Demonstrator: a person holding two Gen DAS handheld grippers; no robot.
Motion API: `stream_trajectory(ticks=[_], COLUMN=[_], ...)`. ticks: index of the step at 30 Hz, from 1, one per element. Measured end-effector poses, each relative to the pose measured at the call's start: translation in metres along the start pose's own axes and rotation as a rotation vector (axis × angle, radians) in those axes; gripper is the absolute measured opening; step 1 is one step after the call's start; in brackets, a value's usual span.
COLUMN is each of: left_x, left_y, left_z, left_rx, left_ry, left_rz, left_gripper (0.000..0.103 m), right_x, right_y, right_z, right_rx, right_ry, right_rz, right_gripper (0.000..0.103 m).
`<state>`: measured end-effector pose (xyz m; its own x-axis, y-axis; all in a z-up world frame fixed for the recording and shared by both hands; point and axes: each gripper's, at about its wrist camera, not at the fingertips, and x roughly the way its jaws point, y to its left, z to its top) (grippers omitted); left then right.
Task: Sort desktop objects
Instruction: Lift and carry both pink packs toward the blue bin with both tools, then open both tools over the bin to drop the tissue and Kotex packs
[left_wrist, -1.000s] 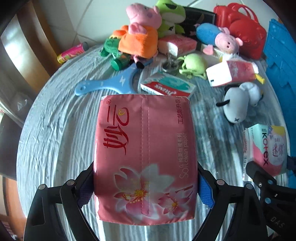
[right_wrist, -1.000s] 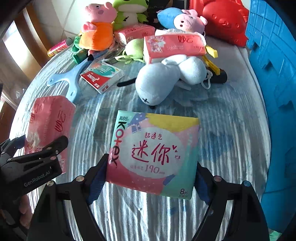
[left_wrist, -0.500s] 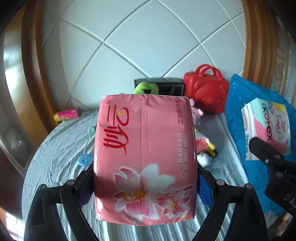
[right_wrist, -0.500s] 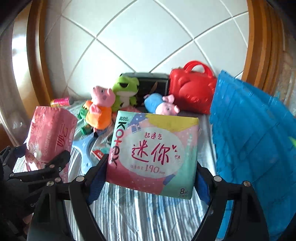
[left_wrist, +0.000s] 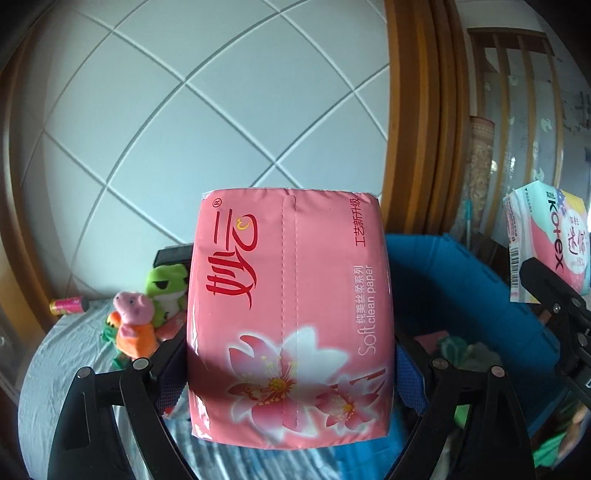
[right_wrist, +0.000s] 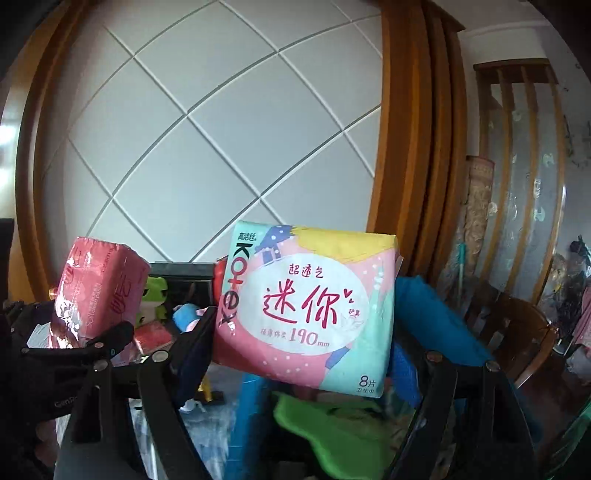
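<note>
The left gripper (left_wrist: 290, 373) tilts slightly downward, jaws clamped on the pink tissue pack (left_wrist: 290, 317). The right gripper (right_wrist: 301, 354), at frame centre, grips the Kotex pack (right_wrist: 306, 306) likewise. Plush toys (left_wrist: 147, 310) sit lower left, a blue bin (left_wrist: 461, 295) lower right.

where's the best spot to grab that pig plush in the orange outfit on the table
Take the pig plush around its orange body, below the head. It sits upright among other toys, the frog plush right behind it, so bring the claw down from above and the front, fingers on its two sides.

Tissue pack (left_wrist: 290, 317) left of pad pack (left_wrist: 550, 245), basket (left_wrist: 465, 280) behind.
</note>
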<state>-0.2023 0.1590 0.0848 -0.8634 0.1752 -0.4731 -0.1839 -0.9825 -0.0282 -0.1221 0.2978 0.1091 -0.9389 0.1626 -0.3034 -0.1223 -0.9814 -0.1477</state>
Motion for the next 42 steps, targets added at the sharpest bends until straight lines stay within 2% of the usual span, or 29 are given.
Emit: stream_trajectory(ticks=[4, 7, 11, 13, 18, 22, 25, 30, 32, 35, 42], left_x=[0.013, 0.033, 0.060, 0.066, 0.079, 0.096, 0.107, 0.111, 0.108, 0.102, 0.106], left_y=[-0.092, -0.145, -0.196, -0.214, -0.228, -0.222, -0.222, -0.219, -0.217, -0.218, -0.229], left_z=[0.031, 0.043, 0.053, 0.058, 0.071, 0.073, 0.069, 0.065, 0.064, 0.066, 0.058], left_rx=[0.038, 0.072, 0.116, 0.145, 0.125, 0.100, 0.119, 0.104, 0.101, 0.096, 0.160], left_ry=[0.049, 0.117, 0.240, 0.253, 0.299, 0.345, 0.374, 0.402, 0.389, 0.354, 0.314], left_rz=[-0.056, -0.050, -0.044, -0.016, 0.007, 0.004, 0.039, 0.053, 0.045, 0.041, 0.069], left_gripper=[0.091, 0.091, 0.091, 0.091, 0.091, 0.092, 0.092, 0.092, 0.092, 0.092, 0.094], right_x=[0.002, 0.021, 0.066, 0.089, 0.126, 0.144, 0.152, 0.155, 0.156, 0.157, 0.153], right_y=[-0.082, -0.133, -0.182, -0.197, -0.217, -0.227, -0.228, -0.230, -0.230, -0.230, -0.238], right_z=[0.021, 0.032, 0.038, 0.038, 0.039, 0.049, 0.060, 0.067, 0.065, 0.063, 0.056], right_rx=[-0.064, -0.111, -0.159, -0.176, -0.161, -0.145, -0.140, -0.146, -0.150, -0.155, -0.152], right_ry=[0.008, 0.067, 0.213, 0.291, 0.381, 0.399, 0.408, 0.401, 0.401, 0.399, 0.389], right_rz=[-0.042, -0.061, -0.027, 0.007, 0.074, 0.102, 0.128, 0.153, 0.158, 0.166, 0.169], right_gripper=[0.082, 0.082, 0.082, 0.082, 0.082, 0.082, 0.082, 0.085, 0.090, 0.091, 0.092])
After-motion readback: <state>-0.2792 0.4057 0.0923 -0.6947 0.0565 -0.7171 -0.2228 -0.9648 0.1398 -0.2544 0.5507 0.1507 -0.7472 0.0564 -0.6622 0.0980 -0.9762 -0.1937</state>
